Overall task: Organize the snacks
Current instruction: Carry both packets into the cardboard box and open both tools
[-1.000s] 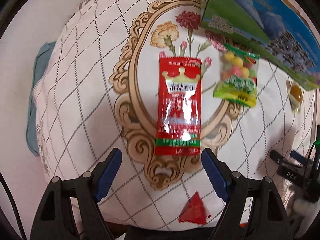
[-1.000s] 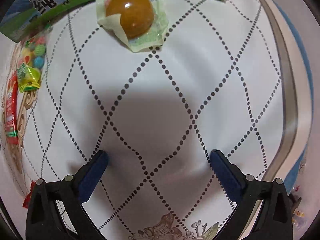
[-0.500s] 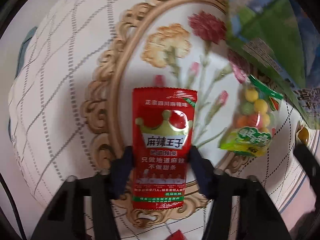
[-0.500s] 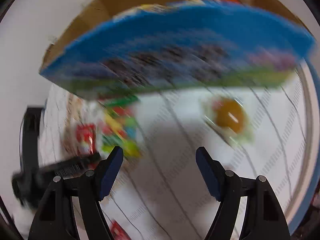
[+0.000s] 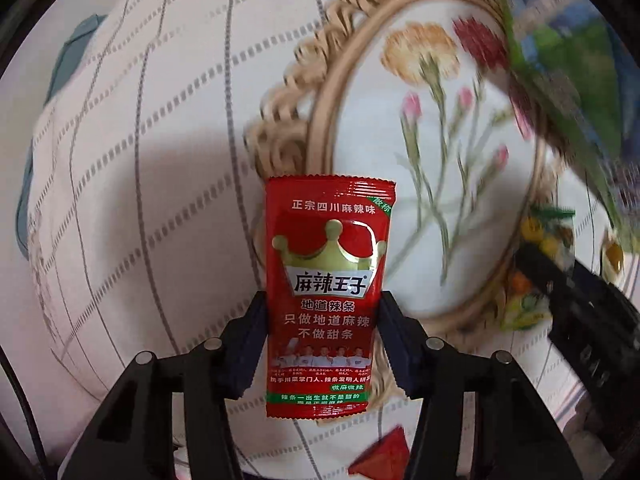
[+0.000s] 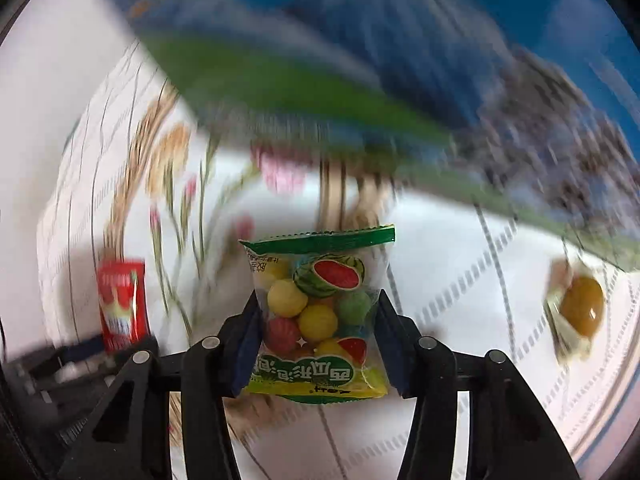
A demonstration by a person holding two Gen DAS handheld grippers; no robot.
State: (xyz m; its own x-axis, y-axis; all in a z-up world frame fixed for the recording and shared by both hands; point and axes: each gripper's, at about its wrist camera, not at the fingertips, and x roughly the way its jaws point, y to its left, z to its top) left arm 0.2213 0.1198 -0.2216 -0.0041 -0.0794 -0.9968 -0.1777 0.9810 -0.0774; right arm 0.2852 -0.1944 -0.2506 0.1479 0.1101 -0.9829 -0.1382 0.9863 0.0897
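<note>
A red spicy-strip packet (image 5: 328, 240) with a gold crown is pinched by its long edges in my left gripper (image 5: 322, 312), which is shut on it above the flowered tablecloth (image 5: 160, 160). In the right wrist view a clear bag of coloured fruit candies (image 6: 316, 320) stands between the fingers of my right gripper (image 6: 318, 312). Its jaws are closing and the pads press both sides of the bag. The bag looks sharp while the cloth behind it is smeared. The red packet (image 6: 120, 304) also shows at the left of that view.
A blue and green carton (image 6: 360, 60) fills the far side over the cloth. A brown round snack in a clear wrapper (image 6: 580, 308) lies to the right. A small red triangular packet (image 5: 384, 456) lies by the near edge. The right gripper's dark body (image 5: 580, 304) crosses the left view.
My left gripper came down and shut on the red packet. My right gripper swung left from the brown snack to the candy bag, and its jaws narrowed onto the bag.
</note>
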